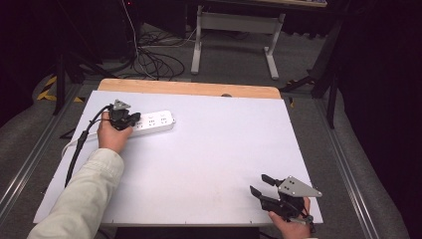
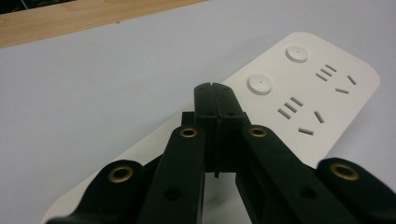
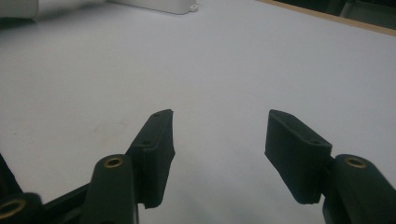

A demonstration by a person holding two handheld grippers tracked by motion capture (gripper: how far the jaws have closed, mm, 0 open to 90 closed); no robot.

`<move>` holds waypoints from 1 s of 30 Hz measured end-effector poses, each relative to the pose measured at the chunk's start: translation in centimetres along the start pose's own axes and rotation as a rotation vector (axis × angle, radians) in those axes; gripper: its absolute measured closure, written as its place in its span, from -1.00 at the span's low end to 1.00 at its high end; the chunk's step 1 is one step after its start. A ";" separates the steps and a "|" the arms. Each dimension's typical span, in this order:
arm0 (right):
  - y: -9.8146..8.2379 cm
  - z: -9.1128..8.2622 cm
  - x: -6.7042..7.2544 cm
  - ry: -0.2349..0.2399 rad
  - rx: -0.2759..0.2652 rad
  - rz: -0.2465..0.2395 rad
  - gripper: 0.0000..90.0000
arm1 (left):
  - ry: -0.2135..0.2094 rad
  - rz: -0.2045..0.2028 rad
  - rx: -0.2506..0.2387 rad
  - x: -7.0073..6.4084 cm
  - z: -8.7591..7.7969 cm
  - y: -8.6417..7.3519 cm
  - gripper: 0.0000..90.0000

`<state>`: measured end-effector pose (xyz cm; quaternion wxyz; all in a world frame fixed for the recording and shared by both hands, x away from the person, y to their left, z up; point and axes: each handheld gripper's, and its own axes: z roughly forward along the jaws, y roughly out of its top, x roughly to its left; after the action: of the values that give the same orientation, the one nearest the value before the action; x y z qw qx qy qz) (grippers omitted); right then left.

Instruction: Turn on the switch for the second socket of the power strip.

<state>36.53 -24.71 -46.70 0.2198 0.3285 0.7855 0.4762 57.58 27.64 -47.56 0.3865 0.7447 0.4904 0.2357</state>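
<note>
Two grippers share a pale table [image 1: 199, 164] in the high view, and we see them well apart. Our left gripper [image 1: 130, 119] sits at the far left, held in a left hand [image 1: 112, 133] with a light sleeve [image 1: 87, 194] behind it. It rests over the left end of a white power strip [image 1: 155, 121], which lies flat near the table's far left corner. A black cable [image 1: 79, 144] trails from this gripper toward the near left edge. Our right gripper [image 1: 261, 185] is at the near right corner, gripped by a right hand [image 1: 291, 226], with a grey plate [image 1: 297, 187] on top. Its jaws point left and far, standing apart above bare table. Beyond the table's far wooden edge [image 1: 189, 88] we see grey floor, tangled cords [image 1: 157, 62] and a white stand [image 1: 234, 37].

From the left gripper view, the left gripper [image 2: 215, 88] has its jaws pressed together with nothing between them. Their tips lie over the power strip [image 2: 322, 102], near two round buttons [image 2: 259, 84] and rows of socket slots. We cannot tell whether the tips touch the strip.

From the right gripper view, the right gripper [image 3: 219, 126] has its jaws spread wide over the empty table [image 3: 233, 60]. An end of the power strip [image 3: 159, 5] shows at the far edge, well away.
</note>
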 end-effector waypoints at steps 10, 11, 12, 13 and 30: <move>0.0 0.0 -0.1 -0.002 -0.001 0.003 -0.05 | -0.012 -0.003 -0.014 0.1 0.0 0.2 1.00; 0.0 0.0 -0.1 -0.002 -0.001 0.003 -0.05 | -0.012 -0.003 -0.014 0.1 0.0 0.2 1.00; 0.0 0.0 -0.1 -0.003 -0.001 0.004 -0.05 | -0.014 -0.002 -0.025 0.1 0.0 0.2 1.00; 0.0 0.1 -0.1 -0.004 0.000 0.005 -0.05 | -0.017 -0.005 -0.031 0.0 0.0 0.3 1.00; 0.4 0.8 -0.3 0.017 -0.002 -0.002 -0.05 | -0.028 -0.008 -0.076 -0.5 -3.0 1.7 1.00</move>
<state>37.37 -24.26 -46.66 0.2142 0.3233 0.7872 0.4795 56.11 27.83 -44.45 0.4222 0.7308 0.4784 0.2424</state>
